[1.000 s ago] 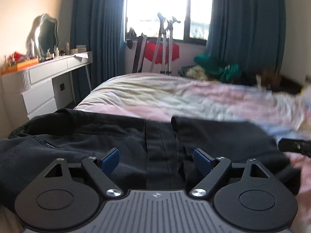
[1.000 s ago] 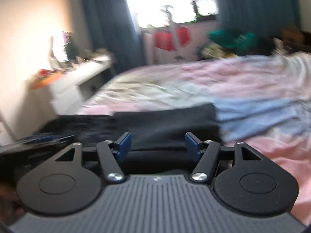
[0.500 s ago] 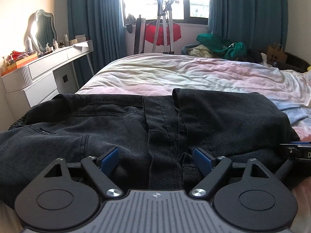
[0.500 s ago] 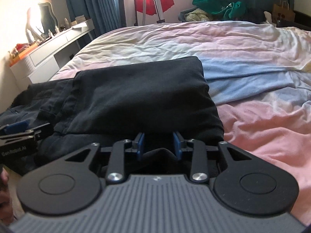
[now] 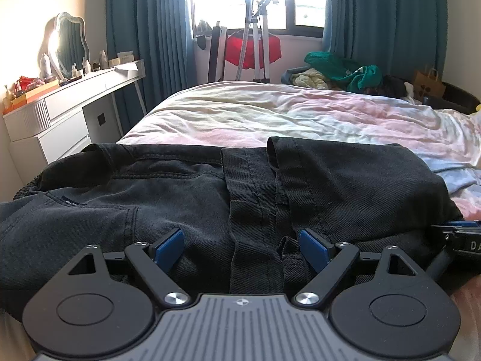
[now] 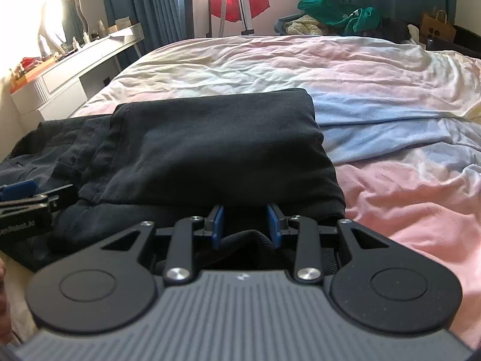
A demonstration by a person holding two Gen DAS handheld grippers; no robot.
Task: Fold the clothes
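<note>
Black jeans (image 5: 186, 198) lie across the bed's (image 5: 270, 111) near edge, long axis left to right, part-folded at the right. Your left gripper (image 5: 240, 249) sits low at mid-garment, jaws wide, holding nothing. Your right gripper (image 6: 246, 225), nearer the folded end, is half-closed around a fabric ridge, not visibly clamped.

White letters "DA", cut off by the frame edge, are seen on the black body of the right gripper (image 5: 463, 240); blurred white lettering on the black left gripper (image 6: 21, 219) cannot be made out
</note>
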